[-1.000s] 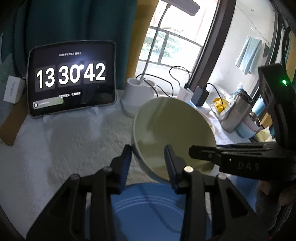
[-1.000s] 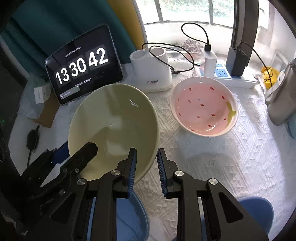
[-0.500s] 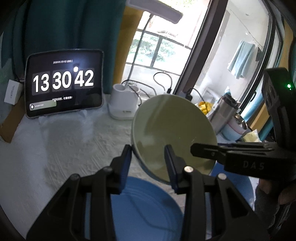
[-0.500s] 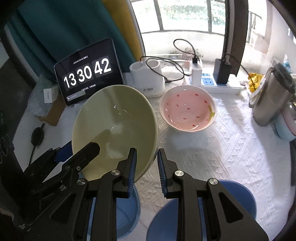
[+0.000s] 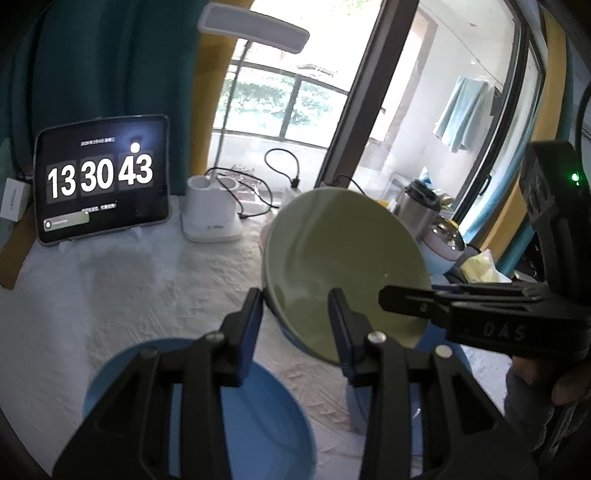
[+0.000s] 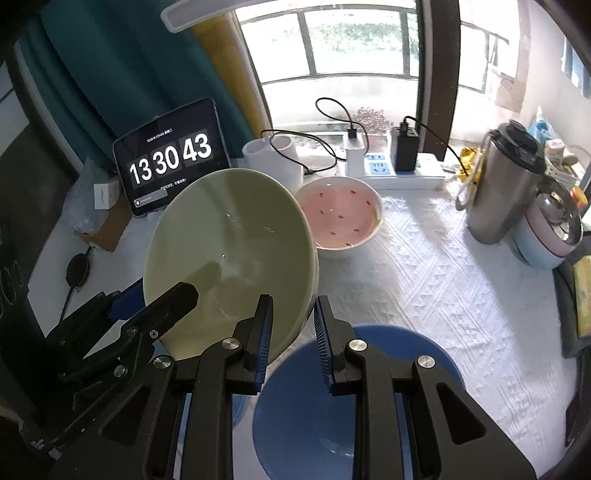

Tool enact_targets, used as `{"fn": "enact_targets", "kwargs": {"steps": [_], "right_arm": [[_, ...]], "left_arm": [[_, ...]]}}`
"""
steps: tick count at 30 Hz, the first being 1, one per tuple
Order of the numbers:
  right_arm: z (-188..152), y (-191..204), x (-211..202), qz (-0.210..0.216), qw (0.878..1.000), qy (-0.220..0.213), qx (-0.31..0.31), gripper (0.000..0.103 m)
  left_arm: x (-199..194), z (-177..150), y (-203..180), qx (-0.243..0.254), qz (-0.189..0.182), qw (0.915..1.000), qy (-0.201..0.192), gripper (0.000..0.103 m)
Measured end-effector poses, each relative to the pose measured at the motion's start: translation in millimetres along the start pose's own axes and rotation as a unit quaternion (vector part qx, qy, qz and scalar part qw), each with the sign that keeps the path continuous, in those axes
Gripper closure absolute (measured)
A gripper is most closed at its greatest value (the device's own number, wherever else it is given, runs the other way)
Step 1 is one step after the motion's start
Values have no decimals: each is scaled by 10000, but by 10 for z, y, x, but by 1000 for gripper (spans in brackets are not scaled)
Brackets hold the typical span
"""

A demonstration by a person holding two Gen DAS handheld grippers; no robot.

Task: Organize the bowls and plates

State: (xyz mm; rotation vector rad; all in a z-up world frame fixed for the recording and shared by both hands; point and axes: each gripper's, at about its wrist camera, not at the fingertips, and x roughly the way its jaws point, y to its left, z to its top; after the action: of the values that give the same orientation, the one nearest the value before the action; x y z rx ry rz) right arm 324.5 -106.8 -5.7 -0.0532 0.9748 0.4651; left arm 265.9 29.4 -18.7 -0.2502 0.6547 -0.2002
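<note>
A pale green bowl [image 6: 229, 254] is held tilted in the air; its underside shows in the left wrist view [image 5: 343, 266]. My right gripper [image 6: 291, 332] is shut on its rim at the lower right. My left gripper [image 5: 295, 325] grips the opposite rim, one finger inside the bowl. Below lie a blue plate [image 5: 258, 417] and a second blue dish [image 6: 354, 406] on the white cloth. A pink spotted bowl [image 6: 340, 214] stands behind on the table.
A tablet clock [image 6: 170, 158] leans at the back left beside a white holder [image 6: 277, 158] with cables. A power strip [image 6: 399, 170], a steel tumbler [image 6: 502, 188] and a pink-and-blue container [image 6: 550, 229] stand at the right. A lamp head [image 5: 255, 29] hangs above.
Both grippers have lifted the green bowl higher above the table; more of the blue dishes and the table shows below. The clock went from 42 to 43.
</note>
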Motion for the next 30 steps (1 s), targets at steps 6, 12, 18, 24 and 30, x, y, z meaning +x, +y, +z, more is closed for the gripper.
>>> {"fn": "enact_targets", "kwargs": {"steps": [6,12,18,24,30], "right_arm": [[-101,-153,-102,-12,9999,-31,100,79],[-165,-293,-175,-64,9998,-60,186,78],[-224,-426,-252,-59,9995,-108,285,79],[-336,-568,-275,-33,9990,-90,429,79],[-465,-688,-228,-37,9985,12,549,79]], "left_arm": [[30,-41,-183,70,-70,9999,81,65],[78,-83,-339,169,-139,9996,178,65],[74,-131,-482,317,-209,9990,231,65],[132,-183,-579,425,-278,9980,372,65],[168,-278,-681,556,-315,9966,522,65]]}}
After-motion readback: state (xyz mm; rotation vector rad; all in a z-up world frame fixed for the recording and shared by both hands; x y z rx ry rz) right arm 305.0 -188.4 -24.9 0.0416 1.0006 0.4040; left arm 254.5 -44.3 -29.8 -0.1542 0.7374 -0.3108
